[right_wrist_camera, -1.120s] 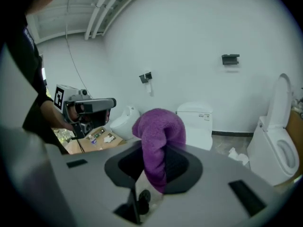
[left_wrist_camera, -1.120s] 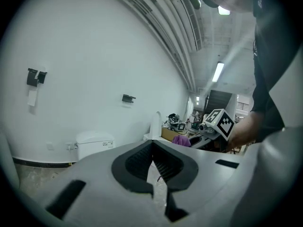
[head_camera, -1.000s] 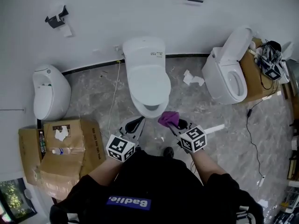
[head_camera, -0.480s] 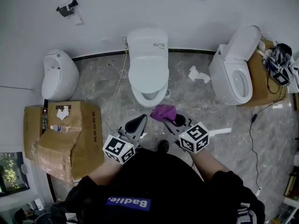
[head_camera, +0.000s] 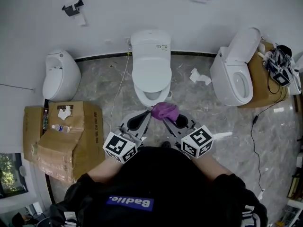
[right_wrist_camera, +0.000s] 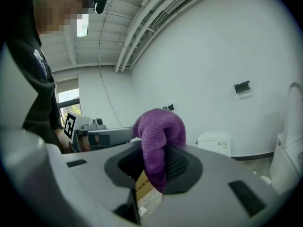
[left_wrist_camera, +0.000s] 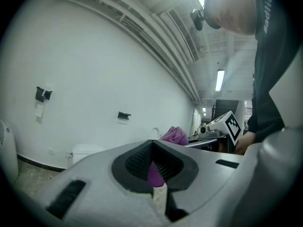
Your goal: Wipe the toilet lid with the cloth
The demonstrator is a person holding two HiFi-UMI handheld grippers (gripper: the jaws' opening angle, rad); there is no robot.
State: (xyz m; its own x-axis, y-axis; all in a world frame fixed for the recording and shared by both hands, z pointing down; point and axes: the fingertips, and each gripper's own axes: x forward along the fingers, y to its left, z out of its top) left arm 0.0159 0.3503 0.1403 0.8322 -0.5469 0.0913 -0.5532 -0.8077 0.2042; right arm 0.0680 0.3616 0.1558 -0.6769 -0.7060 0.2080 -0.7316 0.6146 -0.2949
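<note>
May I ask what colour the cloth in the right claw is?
Purple; the cloth shows best in the right gripper view, pinched in the right claw.

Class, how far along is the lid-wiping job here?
Done: cloth picked up, clamped in the right gripper; a strip also sits in the left gripper. In hand: cloth held up before the toilet lid. Left: all wiping; that closed lid looks untouched.

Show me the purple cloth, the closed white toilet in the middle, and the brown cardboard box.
The purple cloth (head_camera: 165,110): head view, on its bunched top.
The closed white toilet in the middle (head_camera: 151,71): head view, on its lid.
The brown cardboard box (head_camera: 87,136): head view, on its right flap.
</note>
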